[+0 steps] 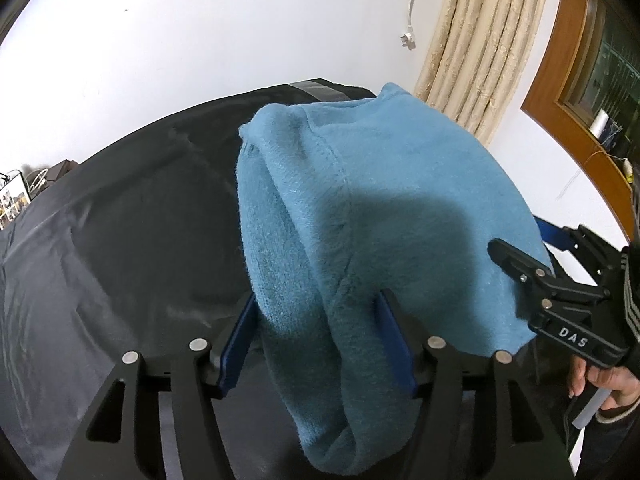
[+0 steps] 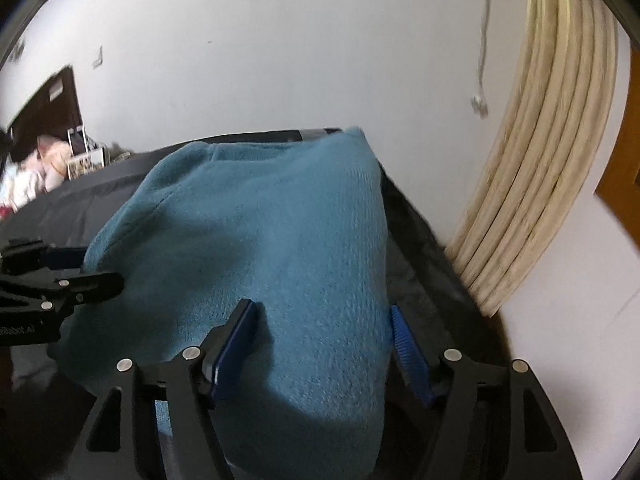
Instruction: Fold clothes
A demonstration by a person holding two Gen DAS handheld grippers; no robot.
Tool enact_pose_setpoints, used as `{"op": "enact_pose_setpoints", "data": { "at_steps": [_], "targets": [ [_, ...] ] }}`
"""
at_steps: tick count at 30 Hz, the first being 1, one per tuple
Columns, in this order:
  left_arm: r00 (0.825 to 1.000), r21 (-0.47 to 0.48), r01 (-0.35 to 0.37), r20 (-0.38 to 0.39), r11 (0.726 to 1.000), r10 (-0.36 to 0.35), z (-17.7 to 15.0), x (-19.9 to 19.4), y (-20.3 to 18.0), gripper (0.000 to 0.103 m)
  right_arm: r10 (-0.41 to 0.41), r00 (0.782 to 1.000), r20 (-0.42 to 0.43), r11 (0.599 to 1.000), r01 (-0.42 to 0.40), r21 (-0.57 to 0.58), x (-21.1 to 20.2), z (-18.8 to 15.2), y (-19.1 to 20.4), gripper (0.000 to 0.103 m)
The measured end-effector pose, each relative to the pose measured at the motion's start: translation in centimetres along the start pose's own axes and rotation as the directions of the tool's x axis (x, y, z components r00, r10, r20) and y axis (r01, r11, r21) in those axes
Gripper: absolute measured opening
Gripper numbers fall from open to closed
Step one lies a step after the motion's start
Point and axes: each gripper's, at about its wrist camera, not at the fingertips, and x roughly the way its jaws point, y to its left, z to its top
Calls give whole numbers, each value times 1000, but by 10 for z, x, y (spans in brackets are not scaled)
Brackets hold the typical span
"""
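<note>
The blue fleece (image 1: 360, 200) lay folded on the black tabletop (image 1: 120, 220), with its near edge hanging toward both claws. It looked soft, thick and floppy, so it would sag if lifted (best to pinch it by a doubled edge or corner). The left claw (image 1: 320, 340) stood open around a fold, its pads not squeezing. The right claw (image 2: 324, 340) stood open around the cloth too. The bottom of the fleece was cut off from view.
</note>
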Motion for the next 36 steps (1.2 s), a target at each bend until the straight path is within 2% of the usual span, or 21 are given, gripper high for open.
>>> {"op": "enact_pose_setpoints", "data": {
  "at_steps": [4,10,17,24,27,30,36],
  "targets": [
    [999,-1,-42,22,999,42,-3,-5,-5,67,17,1000,4,1000,-17,17,-9,-1,-2,71],
    [997,-5,-61,51,998,61,-13,-18,-13,68,-18,995,93,1000,17,10,-55,-14,-10,72],
    [995,27,-87,54,996,85,-19,-18,-18,68,-51,998,29,997,53,-53,-52,-38,-15,73],
    [995,39,-92,47,995,90,-23,-18,-18,70,-25,1000,16,995,26,-97,-56,-46,-1,73],
    [994,46,-97,49,994,94,-25,-16,-19,70,-64,998,12,988,65,-137,-56,-53,4,73],
    [994,45,-96,52,994,94,-27,-16,-19,71,-108,994,-5,988,107,-110,-47,-52,-1,73],
    [994,54,-101,42,993,99,-27,-11,-17,75,-52,999,-7,998,53,32,-45,-47,-20,73]
  ]
}}
